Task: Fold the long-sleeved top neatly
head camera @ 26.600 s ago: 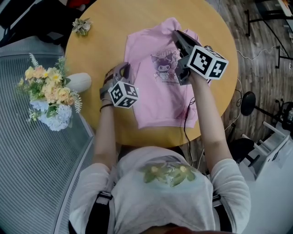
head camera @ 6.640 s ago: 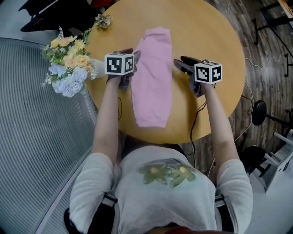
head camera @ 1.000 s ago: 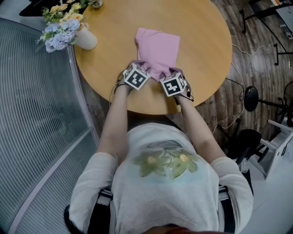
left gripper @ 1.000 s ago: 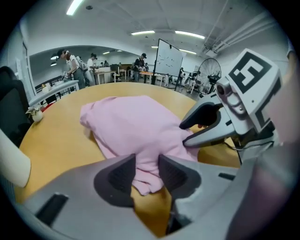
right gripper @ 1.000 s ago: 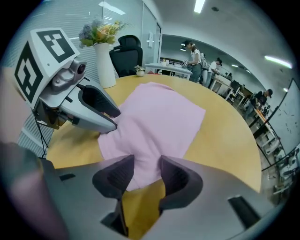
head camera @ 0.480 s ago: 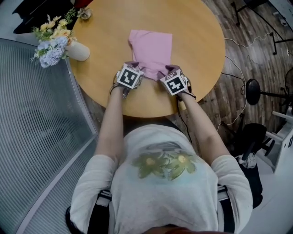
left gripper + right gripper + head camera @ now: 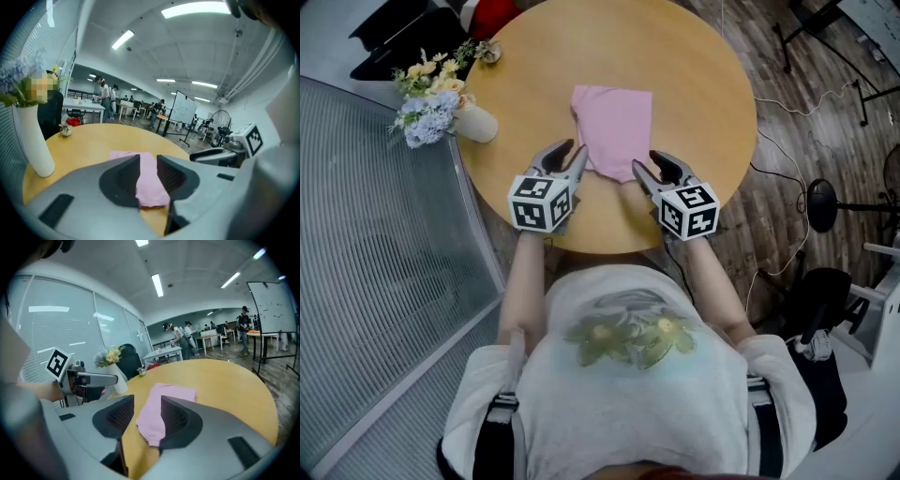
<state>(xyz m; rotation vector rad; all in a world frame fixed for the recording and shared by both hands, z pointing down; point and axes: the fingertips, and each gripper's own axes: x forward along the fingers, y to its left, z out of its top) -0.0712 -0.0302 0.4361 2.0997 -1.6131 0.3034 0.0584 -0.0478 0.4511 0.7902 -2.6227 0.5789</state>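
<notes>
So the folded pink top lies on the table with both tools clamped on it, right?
No: both gripper views show the left tool, jaws just closing slightly, and the right tool open, empty, clear of the pink top, which does lie folded on the table.

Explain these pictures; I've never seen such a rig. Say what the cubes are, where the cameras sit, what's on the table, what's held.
No robot: a person holds a two-jaw tool in each hand, the left gripper and right gripper; the marker cubes are part of them. One camera sits on the person's head, looking down; one rides on each gripper. On the table are a folded pink top and a vase of flowers. Both pairs of jaws are open and empty; the left ones have just been closing.
</notes>
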